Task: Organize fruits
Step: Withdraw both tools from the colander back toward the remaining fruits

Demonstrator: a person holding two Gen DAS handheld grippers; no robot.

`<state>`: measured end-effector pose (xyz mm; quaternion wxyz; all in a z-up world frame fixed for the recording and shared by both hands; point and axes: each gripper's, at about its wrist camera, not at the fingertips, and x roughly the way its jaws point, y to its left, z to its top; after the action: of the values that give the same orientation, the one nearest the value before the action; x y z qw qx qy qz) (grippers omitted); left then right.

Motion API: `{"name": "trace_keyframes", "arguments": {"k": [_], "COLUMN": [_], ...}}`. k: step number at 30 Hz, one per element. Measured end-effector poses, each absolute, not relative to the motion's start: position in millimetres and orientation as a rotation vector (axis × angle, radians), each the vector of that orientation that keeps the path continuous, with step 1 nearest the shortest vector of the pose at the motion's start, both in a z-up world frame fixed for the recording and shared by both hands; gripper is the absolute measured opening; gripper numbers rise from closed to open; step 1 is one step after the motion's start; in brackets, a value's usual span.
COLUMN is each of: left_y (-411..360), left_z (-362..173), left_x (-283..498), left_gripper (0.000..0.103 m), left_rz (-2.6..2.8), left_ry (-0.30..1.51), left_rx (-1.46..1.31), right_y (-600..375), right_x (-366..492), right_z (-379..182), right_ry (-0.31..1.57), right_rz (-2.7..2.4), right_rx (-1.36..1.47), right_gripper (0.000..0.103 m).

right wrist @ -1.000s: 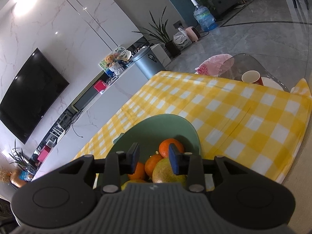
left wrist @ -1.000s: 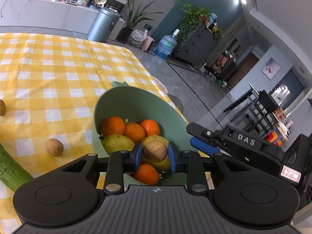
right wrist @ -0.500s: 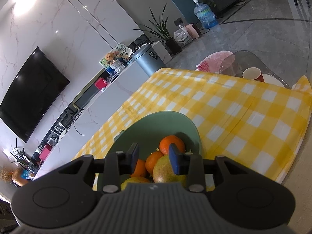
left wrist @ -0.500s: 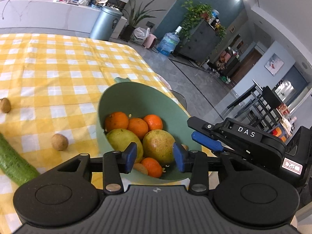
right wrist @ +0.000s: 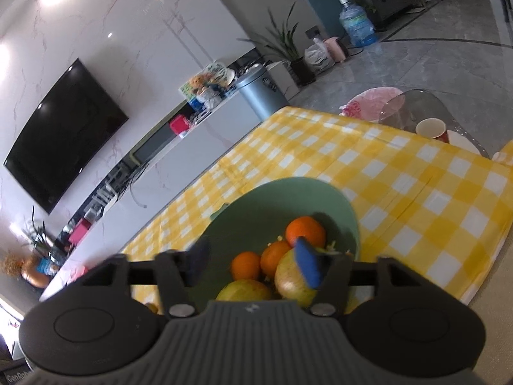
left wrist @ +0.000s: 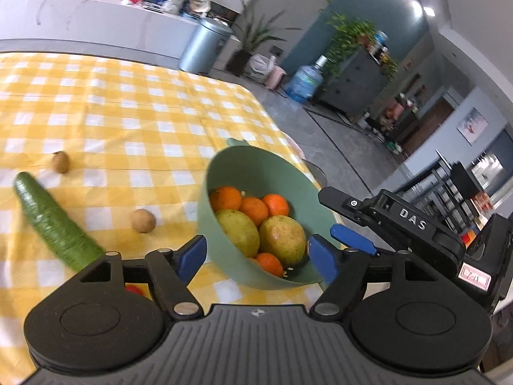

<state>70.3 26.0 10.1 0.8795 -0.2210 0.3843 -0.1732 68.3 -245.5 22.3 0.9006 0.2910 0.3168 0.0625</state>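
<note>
1. The yellow-and-white checked tablecloth point(left wrist: 134, 122) fills the left wrist view's left half.
2. The tilted green plastic bowl point(left wrist: 256, 173) of oranges and pears sits lower centre.
3. The left gripper point(left wrist: 256, 258), jaws opening wide and empty, is nearer the loose fruit.
4. The right gripper point(right wrist: 253, 263), also opening and empty, hovers over the bowl.
5. The small round brown fruit point(left wrist: 143, 220) lies left of the bowl, probably the next pick.

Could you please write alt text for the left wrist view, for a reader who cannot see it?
The left gripper, its jaws opening and holding nothing, hovers before a tilted green bowl of oranges and larger yellow-green fruit. On the yellow checked tablecloth to its left lie a cucumber and two small brown fruits. The right gripper reaches in beside the bowl.
</note>
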Motion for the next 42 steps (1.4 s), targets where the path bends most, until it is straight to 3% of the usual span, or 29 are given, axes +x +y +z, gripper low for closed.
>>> {"name": "trace_keyframes", "arguments": {"k": [2, 6, 21, 23, 30, 36, 42], "left_y": [30, 41, 108, 118, 151, 160, 160], "left_z": [14, 23, 22, 15, -16, -31, -43], "left_x": [64, 55, 17, 14, 5, 7, 10], "left_gripper": [0.087, 0.087, 0.087, 0.087, 0.085, 0.083, 0.083], "left_rz": [-0.315, -0.261, -0.004, 0.025, 0.11, 0.082, 0.049], "left_ry": [0.786, 0.807, 0.852, 0.871, 0.928, 0.934, 0.967], "left_rx": [-0.455, -0.4, -0.371, -0.382, -0.416, -0.454, -0.484], "right_y": [-239, -229, -153, -138, -102, -97, -98], "right_x": [68, 65, 59, 57, 54, 60, 70], "right_z": [25, 35, 46, 43, 23, 8, -11], "right_ry": [0.66, 0.637, 0.754, 0.783, 0.896, 0.962, 1.039], "right_rz": [0.151, 0.164, 0.288, 0.316, 0.392, 0.394, 0.349], "right_rx": [0.579, 0.559, 0.313, 0.25, 0.19, 0.194, 0.21], "right_gripper": [0.073, 0.097, 0.098, 0.094, 0.062, 0.043, 0.041]}}
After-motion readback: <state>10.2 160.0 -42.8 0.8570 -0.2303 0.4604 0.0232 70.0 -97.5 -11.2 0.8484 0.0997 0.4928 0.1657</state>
